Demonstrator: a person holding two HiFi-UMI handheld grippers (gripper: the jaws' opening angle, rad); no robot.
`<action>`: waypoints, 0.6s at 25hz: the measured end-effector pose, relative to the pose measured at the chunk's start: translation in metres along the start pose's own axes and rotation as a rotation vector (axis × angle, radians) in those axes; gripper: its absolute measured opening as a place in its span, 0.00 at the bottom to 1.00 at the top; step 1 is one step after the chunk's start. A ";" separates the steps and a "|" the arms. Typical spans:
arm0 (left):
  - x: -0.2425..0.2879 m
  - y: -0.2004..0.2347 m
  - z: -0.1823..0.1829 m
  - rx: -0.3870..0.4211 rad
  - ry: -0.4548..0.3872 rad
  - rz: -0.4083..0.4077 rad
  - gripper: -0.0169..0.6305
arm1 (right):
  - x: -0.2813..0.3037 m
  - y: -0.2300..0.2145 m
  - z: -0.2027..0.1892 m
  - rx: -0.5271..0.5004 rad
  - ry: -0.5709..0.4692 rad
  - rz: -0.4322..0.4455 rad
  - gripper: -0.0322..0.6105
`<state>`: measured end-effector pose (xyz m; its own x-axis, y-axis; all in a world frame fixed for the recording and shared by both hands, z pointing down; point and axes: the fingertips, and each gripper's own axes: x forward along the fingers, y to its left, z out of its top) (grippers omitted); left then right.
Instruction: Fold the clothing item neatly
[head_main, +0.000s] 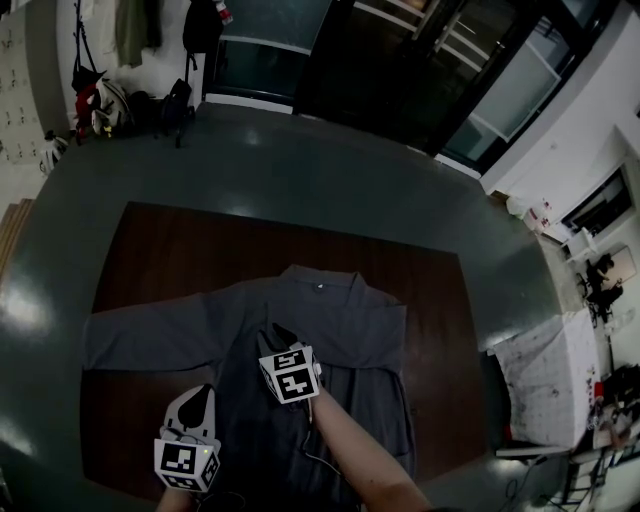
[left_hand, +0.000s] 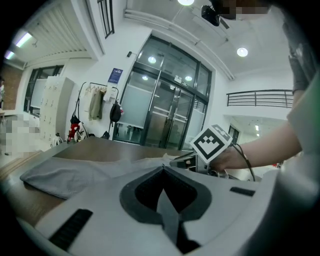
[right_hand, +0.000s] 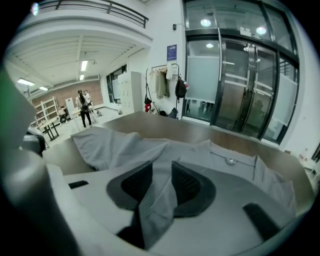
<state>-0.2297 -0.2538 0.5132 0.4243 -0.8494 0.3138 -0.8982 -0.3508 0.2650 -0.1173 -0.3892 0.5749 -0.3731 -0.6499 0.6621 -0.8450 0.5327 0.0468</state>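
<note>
A grey shirt lies flat on the dark brown table, collar away from me, one sleeve stretched out to the left. My right gripper sits over the shirt's middle. In the right gripper view its jaws stand apart, and a fold of the grey cloth lies loosely between the pads. My left gripper is at the near hem, lower left of the right one. Its jaws are shut, with a thin strip of shirt cloth pinched between them.
A white cloth-covered stand is beyond the table's right end. Bags and coats hang by the far left wall, next to glass doors. People stand far off in the room.
</note>
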 end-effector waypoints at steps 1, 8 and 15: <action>-0.001 0.000 0.001 0.002 -0.002 0.001 0.04 | -0.007 0.003 0.000 0.016 -0.020 -0.002 0.21; -0.011 -0.011 0.018 0.045 -0.040 -0.047 0.04 | -0.093 0.012 0.026 0.185 -0.300 -0.040 0.21; -0.018 -0.041 0.013 0.090 -0.037 -0.119 0.04 | -0.172 0.000 0.011 0.254 -0.438 -0.173 0.07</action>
<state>-0.2019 -0.2293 0.4850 0.5258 -0.8128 0.2509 -0.8489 -0.4827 0.2151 -0.0572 -0.2833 0.4526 -0.2988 -0.9112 0.2837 -0.9543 0.2848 -0.0906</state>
